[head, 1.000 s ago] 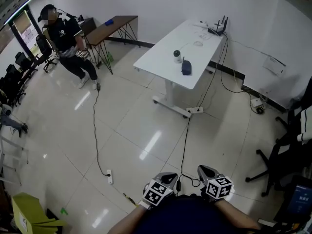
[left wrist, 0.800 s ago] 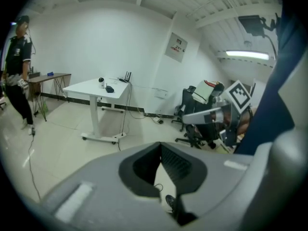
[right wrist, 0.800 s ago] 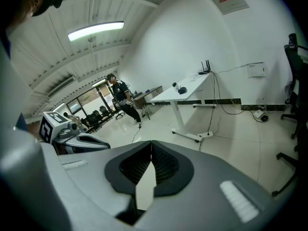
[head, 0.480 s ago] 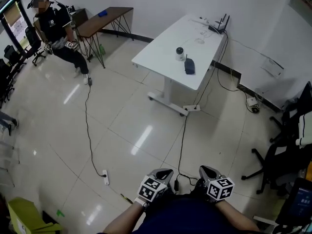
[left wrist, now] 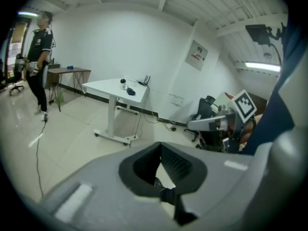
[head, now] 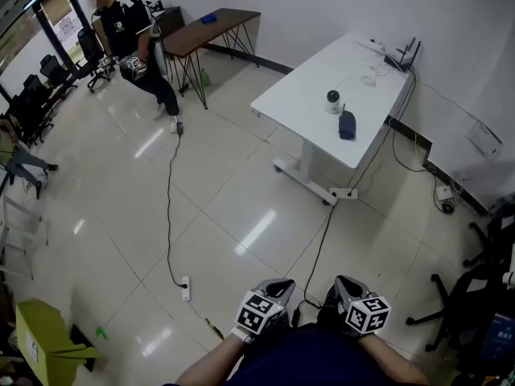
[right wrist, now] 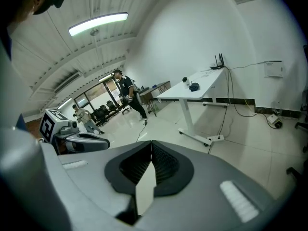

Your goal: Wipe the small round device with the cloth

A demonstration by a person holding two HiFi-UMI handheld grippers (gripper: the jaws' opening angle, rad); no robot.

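Tongs number two, both low in your head view, close in front of your body. Your left gripper [head: 278,286] and your right gripper [head: 347,285] sit side by side, near each other but not touching. Each has its jaws pressed together with nothing between them, and each carries one marker cube.

One small round device [head: 333,97], white with a dark face, stands on the white table [head: 298,95] across the room, well apart from both of your grippers. One dark cloth [head: 347,125] lies on that same table just beside the device, on the side nearer you. One router [head: 402,55] with upright antennas sits at the table's far end.

You have a second table in view, a brown side table [head: 221,21] by the wall, with one small blue object [head: 209,18] on it.

Two people show: a person in dark clothes [head: 129,30] beside the brown table, and a second person [head: 16,155] only partly seen at the left edge.

Two power strips lie on the floor, one [head: 186,288] near your left gripper and one [head: 344,192] at the white table's foot. One yellow-green box [head: 40,340] stands in the lower left corner.
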